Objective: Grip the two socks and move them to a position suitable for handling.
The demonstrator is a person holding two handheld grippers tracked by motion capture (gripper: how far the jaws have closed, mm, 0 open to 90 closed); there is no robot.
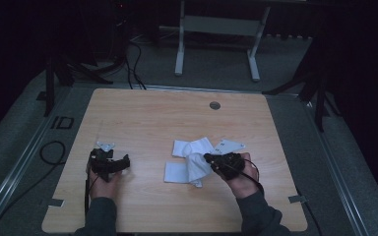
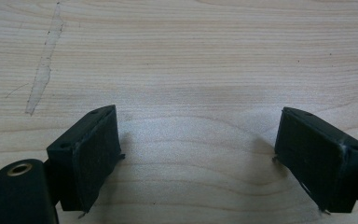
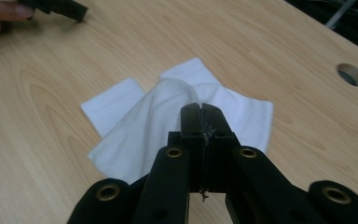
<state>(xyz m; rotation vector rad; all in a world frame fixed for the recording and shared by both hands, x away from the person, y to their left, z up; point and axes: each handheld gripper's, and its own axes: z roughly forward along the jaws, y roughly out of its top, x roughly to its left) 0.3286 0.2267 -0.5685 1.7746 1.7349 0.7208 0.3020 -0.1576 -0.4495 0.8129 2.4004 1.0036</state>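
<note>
At frame centre, a crumpled white cloth [image 3: 168, 116] is pinched by the right gripper [image 3: 200, 108]; the left gripper [image 2: 198, 154] is held wide apart above the light wooden table [image 2: 191, 56].

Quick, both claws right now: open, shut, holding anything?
Left claw: open, empty, over bare table.
Right claw: shut on the white cloth, pinching a fold of it.

Part of the white cloth [image 3: 135, 135] behind the right tongs [image 3: 200, 108], pinched edge unseen.
</note>
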